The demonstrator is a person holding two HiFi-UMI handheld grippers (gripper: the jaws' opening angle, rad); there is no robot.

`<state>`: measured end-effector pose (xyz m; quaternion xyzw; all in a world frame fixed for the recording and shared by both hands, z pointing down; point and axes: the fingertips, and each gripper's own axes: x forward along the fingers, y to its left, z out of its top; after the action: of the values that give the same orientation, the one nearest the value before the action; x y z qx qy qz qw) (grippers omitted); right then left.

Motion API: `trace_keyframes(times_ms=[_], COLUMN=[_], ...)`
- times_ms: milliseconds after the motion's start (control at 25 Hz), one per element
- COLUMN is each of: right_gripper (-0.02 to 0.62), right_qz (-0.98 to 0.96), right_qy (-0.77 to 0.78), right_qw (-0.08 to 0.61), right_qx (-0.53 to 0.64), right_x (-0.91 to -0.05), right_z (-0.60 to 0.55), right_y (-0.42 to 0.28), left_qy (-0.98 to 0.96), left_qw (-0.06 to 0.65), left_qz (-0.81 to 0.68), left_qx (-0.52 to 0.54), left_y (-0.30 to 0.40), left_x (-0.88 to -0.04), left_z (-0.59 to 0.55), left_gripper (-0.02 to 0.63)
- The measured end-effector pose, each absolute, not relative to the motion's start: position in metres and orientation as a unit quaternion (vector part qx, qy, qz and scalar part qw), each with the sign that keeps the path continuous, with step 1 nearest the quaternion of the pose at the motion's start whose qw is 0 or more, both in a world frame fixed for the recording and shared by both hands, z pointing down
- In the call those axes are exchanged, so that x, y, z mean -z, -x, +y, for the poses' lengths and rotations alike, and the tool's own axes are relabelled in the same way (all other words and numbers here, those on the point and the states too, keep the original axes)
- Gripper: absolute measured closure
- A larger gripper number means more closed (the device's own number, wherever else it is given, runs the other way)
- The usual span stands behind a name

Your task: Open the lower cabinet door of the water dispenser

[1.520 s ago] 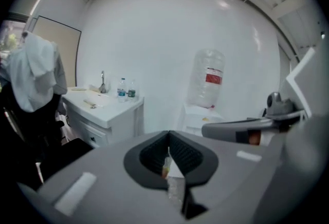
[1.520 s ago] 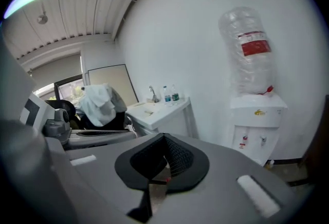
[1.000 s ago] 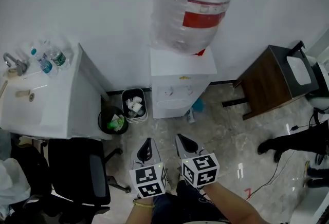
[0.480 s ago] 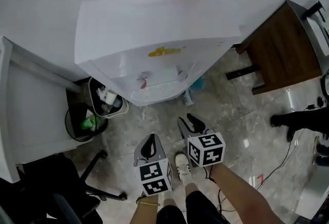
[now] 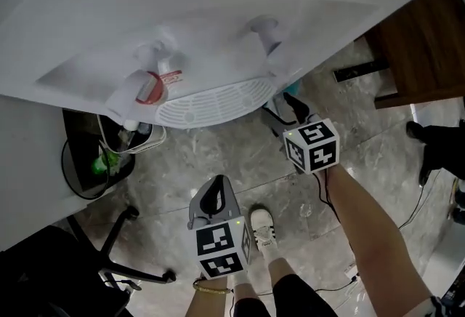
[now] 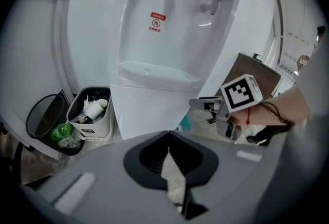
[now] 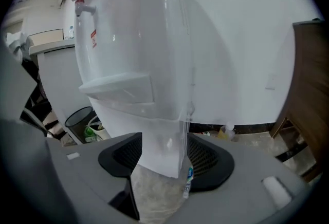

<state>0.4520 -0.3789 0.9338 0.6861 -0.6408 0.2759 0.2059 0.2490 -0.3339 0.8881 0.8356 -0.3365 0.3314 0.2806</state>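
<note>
**Water dispenser** (image 5: 218, 39). White, floor-standing. Seen from steeply above in the head view, with taps and drip tray (image 5: 211, 101) facing the person.

**Lower cabinet door** (image 6: 149, 110). On the dispenser front, below the drip tray. Closed and flush with the body. Hidden under the dispenser's overhang in the head view, plain in both gripper views. No handle discernible. Small notch on the dispenser's front corner edge on the right gripper's side, too small to identify.

**Right gripper** (image 5: 294, 108). Low at the dispenser's front corner, near the door but apart from it. Fingers spread wide, nothing held. Door's vertical edge framed between them in the right gripper view.

**Left gripper** (image 5: 212, 195). Well back from the dispenser front, over bare floor. Fingers closed tip to tip, empty.

**Surroundings.** White waste bin (image 6: 92, 112) and black bin (image 6: 43, 115) just beside the dispenser on the left gripper's side. Wooden side table (image 5: 429, 39) well apart on the other side.

**Step in hand (judged).** Approach to the door's free edge; opening not yet begun.

**Handling notes (judged).**
- Bring one finger round the door edge at the corner, the other on the door face.
- Close only once the edge sits between the pads.
- Pull outward along the hinge arc, not straight back.
- Keep the pull gentle, since a light dispenser may slide or tip.
- Brace with the left gripper against the dispenser body if needed.
</note>
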Motion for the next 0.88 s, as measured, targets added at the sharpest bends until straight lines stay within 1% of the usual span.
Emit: trace_keyframes(times_ms=[120,160,200,240,520,600,720,800,880], right_gripper=[0.315,0.321,0.348,0.35,0.374,0.381,0.41,0.428,0.433], right_qz=[-0.664,-0.674,-0.681,-0.685,-0.668,-0.66,-0.64,-0.626,-0.615], right_qy=[-0.666,-0.653,-0.643,-0.637,-0.648,-0.657,-0.676,-0.689,-0.697], right_qw=[0.224,0.234,0.241,0.246,0.25,0.246,0.234,0.214,0.188], right_qx=[-0.258,-0.254,-0.253,-0.254,-0.268,-0.27,-0.279,-0.296,-0.316], right_x=[-0.933,-0.933,-0.933,-0.932,-0.928,-0.926,-0.925,-0.925,-0.924], right_z=[-0.397,-0.399,-0.4,-0.4,-0.391,-0.378,-0.345,-0.319,-0.295], right_y=[-0.456,-0.454,-0.453,-0.452,-0.445,-0.437,-0.418,-0.396,-0.365], left_qy=[-0.828,-0.826,-0.824,-0.823,-0.828,-0.828,-0.829,-0.833,-0.836], left_qw=[0.293,0.298,0.301,0.302,0.291,0.285,0.281,0.274,0.269], left_qz=[-0.345,-0.348,-0.35,-0.352,-0.35,-0.351,-0.354,-0.355,-0.357], left_qx=[-0.329,-0.329,-0.329,-0.329,-0.329,-0.332,-0.328,-0.323,-0.319], left_y=[-0.245,-0.244,-0.243,-0.243,-0.235,-0.229,-0.222,-0.213,-0.199], left_x=[-0.896,-0.897,-0.898,-0.898,-0.895,-0.894,-0.893,-0.891,-0.89], left_z=[-0.336,-0.336,-0.337,-0.338,-0.338,-0.333,-0.324,-0.317,-0.307], left_gripper=[0.598,0.598,0.598,0.598,0.598,0.598,0.598,0.598,0.598])
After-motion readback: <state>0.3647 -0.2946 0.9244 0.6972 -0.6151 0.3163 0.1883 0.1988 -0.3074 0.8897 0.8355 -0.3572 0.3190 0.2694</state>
